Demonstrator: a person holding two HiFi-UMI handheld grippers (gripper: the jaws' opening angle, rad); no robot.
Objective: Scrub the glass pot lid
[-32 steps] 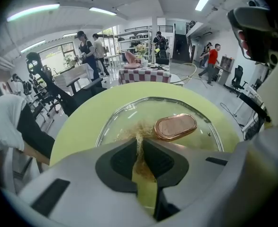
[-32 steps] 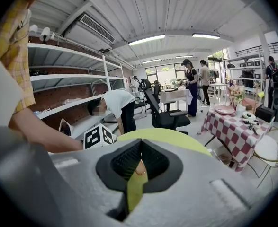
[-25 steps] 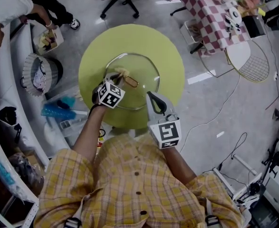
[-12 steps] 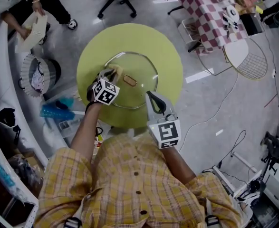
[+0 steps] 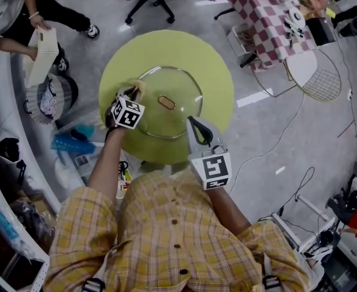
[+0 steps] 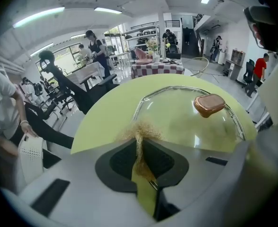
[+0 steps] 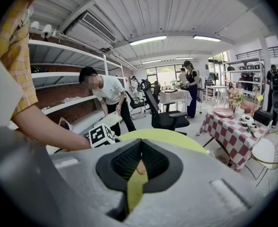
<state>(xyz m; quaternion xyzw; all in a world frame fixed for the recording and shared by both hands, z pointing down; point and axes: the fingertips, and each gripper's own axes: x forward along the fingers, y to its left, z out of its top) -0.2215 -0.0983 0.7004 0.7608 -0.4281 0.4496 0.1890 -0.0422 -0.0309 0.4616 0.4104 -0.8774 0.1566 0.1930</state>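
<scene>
Head view, lid: I see the glass pot lid [image 5: 181,87] lying flat in the middle of the round yellow-green worktop [image 5: 214,59], its brown knob [image 5: 166,102] up.
Head view, left tool: the left tool [image 5: 131,91] sits at the lid's left rim, with a tan scrubber pad [image 5: 135,86] at its tip touching the glass.
Head view, right tool: the right tool [image 5: 193,124] points at the lid's near rim, on the side away from the scrubber pad; from here I cannot tell whether it touches the glass.
Left gripper view, jaws: clamped on the scrubber pad, whose frayed fibres stick out past the tips towards the lid's edge.
Left gripper view, lid: it lies just beyond the pad, the knob to the right.
Right gripper view, jaws: pressed together with nothing gripped; a small pinkish patch shows in the slit, possibly the knob beyond, though I cannot be sure.
Right gripper view, surroundings: the left tool's marker cube [image 7: 101,135] shows on the lid's far side.
</scene>
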